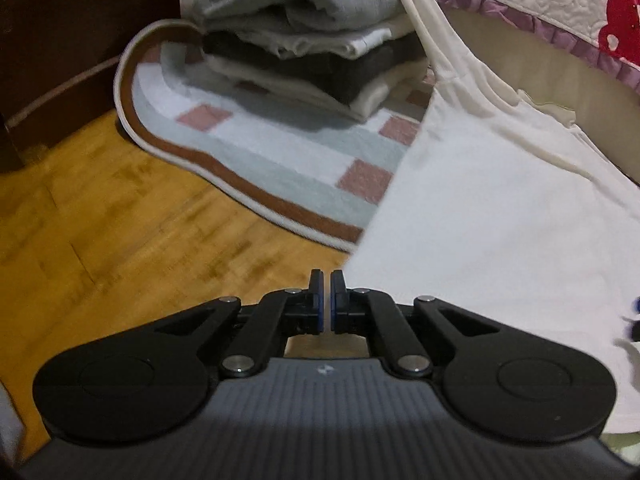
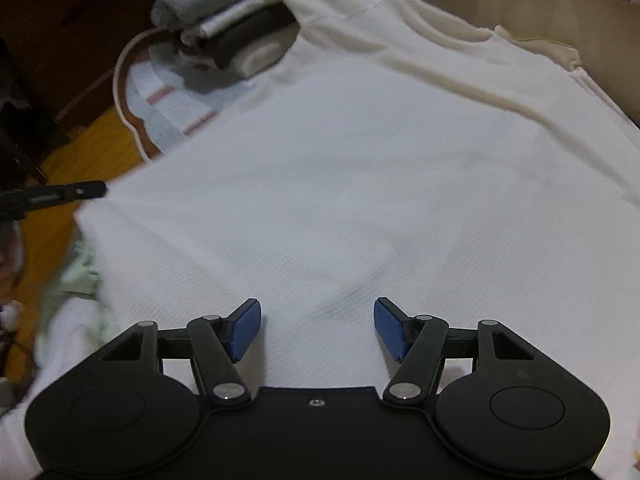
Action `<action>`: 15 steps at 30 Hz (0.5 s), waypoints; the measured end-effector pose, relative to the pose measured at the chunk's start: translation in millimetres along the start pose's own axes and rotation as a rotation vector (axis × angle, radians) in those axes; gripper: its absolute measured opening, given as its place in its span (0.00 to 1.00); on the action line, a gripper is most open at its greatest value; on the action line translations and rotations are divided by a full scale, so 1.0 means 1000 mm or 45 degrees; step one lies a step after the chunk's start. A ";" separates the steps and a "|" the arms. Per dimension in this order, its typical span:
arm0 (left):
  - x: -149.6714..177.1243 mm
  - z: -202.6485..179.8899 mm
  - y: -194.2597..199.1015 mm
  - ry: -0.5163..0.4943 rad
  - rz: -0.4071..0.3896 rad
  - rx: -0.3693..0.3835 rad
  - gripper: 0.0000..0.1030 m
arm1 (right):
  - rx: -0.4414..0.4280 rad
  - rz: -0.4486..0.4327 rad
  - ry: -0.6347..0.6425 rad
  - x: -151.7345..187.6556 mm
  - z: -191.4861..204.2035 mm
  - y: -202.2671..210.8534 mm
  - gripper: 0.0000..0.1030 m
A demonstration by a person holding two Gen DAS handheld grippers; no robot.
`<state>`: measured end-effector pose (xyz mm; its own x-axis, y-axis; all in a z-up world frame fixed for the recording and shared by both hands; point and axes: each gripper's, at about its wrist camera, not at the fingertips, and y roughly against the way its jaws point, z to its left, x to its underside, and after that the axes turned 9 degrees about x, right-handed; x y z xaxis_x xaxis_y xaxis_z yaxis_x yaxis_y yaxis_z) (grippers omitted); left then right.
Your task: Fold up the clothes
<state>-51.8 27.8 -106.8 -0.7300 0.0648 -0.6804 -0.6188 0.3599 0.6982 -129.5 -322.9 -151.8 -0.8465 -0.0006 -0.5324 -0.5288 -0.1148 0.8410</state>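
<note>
A white shirt (image 1: 500, 208) lies spread out, its upper part draped up against the bed side. My left gripper (image 1: 327, 276) is shut at the shirt's lower left corner, and a thin strip of cloth shows between its pads. From the right wrist view the same left gripper (image 2: 90, 191) pinches that corner, which is drawn to a point. My right gripper (image 2: 317, 308) hangs open just above the middle of the white shirt (image 2: 360, 184). Its blue pads (image 2: 244, 328) stand wide apart with flat cloth below them, gripping nothing.
A stack of folded grey, white and dark clothes (image 1: 304, 40) sits on a striped mat (image 1: 248, 148) with pink squares. Wooden floor (image 1: 100, 220) lies to the left, dark furniture (image 1: 60, 40) behind it. A quilted bed edge (image 1: 560, 8) rises at the right. Pale green cloth (image 2: 80, 276) lies at the left.
</note>
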 end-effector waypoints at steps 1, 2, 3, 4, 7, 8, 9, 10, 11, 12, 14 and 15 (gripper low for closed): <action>-0.001 0.001 0.003 0.010 0.000 0.008 0.03 | -0.038 -0.014 0.024 -0.001 0.000 0.012 0.66; -0.002 0.002 0.006 0.021 0.000 0.016 0.03 | -0.069 -0.026 0.056 -0.001 0.001 0.023 0.66; -0.002 0.000 0.010 0.016 -0.002 0.025 0.05 | -0.095 -0.032 0.099 0.000 0.004 0.032 0.66; -0.002 -0.003 0.014 0.006 -0.004 0.034 0.05 | -0.121 -0.028 0.153 0.003 0.009 0.041 0.66; -0.001 -0.016 0.028 -0.050 -0.020 0.077 0.08 | -0.119 0.016 0.338 0.022 0.031 0.052 0.66; 0.000 -0.021 0.033 -0.075 -0.028 0.095 0.08 | -0.088 0.043 0.398 0.031 0.038 0.052 0.66; -0.001 -0.027 0.037 -0.098 -0.035 0.130 0.12 | -0.051 0.063 0.451 0.040 0.044 0.050 0.66; -0.002 -0.033 0.039 -0.125 -0.035 0.174 0.20 | -0.003 0.077 0.502 0.050 0.049 0.048 0.66; -0.004 -0.041 0.041 -0.162 -0.031 0.225 0.24 | 0.053 0.082 0.550 0.059 0.053 0.045 0.66; -0.005 -0.049 0.042 -0.210 -0.020 0.280 0.34 | 0.103 0.070 0.587 0.065 0.054 0.042 0.62; -0.006 -0.067 0.041 -0.304 0.031 0.410 0.42 | 0.100 0.027 0.548 0.066 0.048 0.041 0.43; -0.005 -0.076 0.039 -0.350 0.057 0.474 0.42 | 0.043 0.014 0.462 0.061 0.038 0.042 0.39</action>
<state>-93.9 -29.4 -59.2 -0.6183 0.3143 -0.7204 -0.4058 0.6574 0.6350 -205.4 -289.5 -145.4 -0.7782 -0.3550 -0.5180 -0.5269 -0.0797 0.8462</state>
